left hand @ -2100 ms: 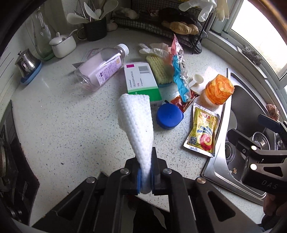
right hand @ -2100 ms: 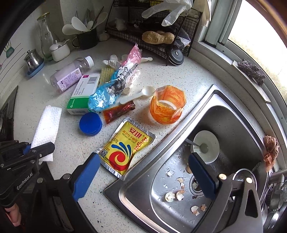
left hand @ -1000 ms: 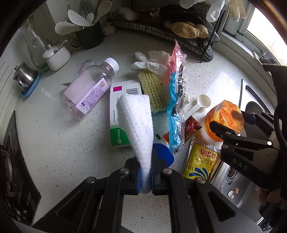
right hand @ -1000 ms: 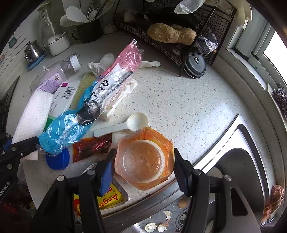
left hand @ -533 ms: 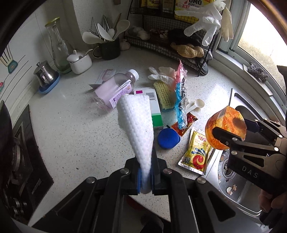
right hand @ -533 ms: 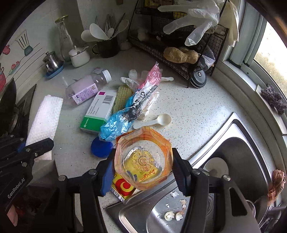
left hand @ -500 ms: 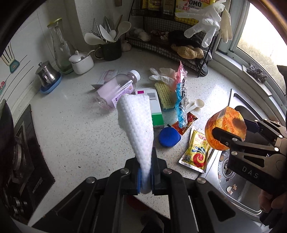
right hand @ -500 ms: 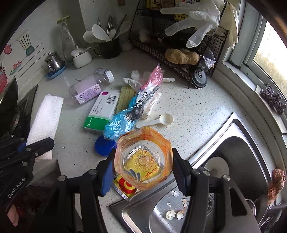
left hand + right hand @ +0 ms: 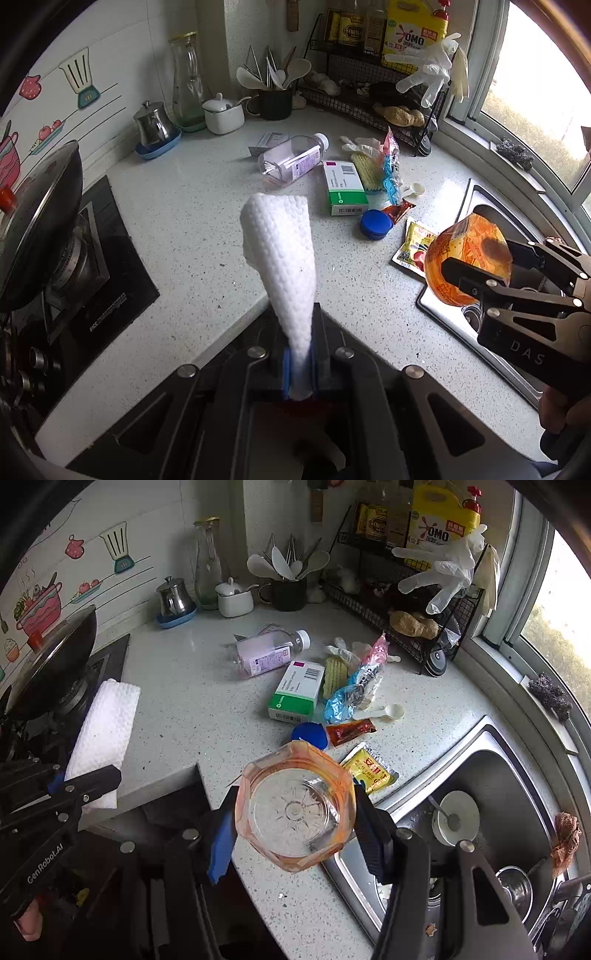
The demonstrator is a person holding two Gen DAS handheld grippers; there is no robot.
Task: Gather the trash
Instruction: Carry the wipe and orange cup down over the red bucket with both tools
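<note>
**A:** What are the tongs doing?

**B:** The left tongs (image 9: pixel 299 369) are clamped tight on the narrow end of a folded white paper towel (image 9: pixel 280 254), which stands up between the blue pads. The right tongs (image 9: pixel 295 812) are closed around a clear, orange-stained faceted plastic cup (image 9: pixel 295 805), one pad pressing each side. Both hang in the air near the front edge of the speckled white surface (image 9: pixel 192 221).

**A:** Why held like that?

**B:** My guess is both are rubbish being carried off together. The cup's mouth faces the right camera, and it looks empty.

**A:** What is left?

**B:** Taking the stainless steel sink (image 9: pixel 517 782) as landmark: just left of its rim lies a yellow sauce sachet (image 9: pixel 369 770), then a round blue lid (image 9: pixel 310 734) and a small red sachet (image 9: pixel 351 731). Further left are a blue-and-pink crumpled wrapper (image 9: pixel 354 690), a green-and-white carton (image 9: pixel 299 692) and a toppled clear bottle (image 9: pixel 269 655).

**A:** Do the views differ?

**B:** Only the right view looks into the sink, showing a small white dish. The left view shows the cup from outside, hiding part of the sink.
</note>
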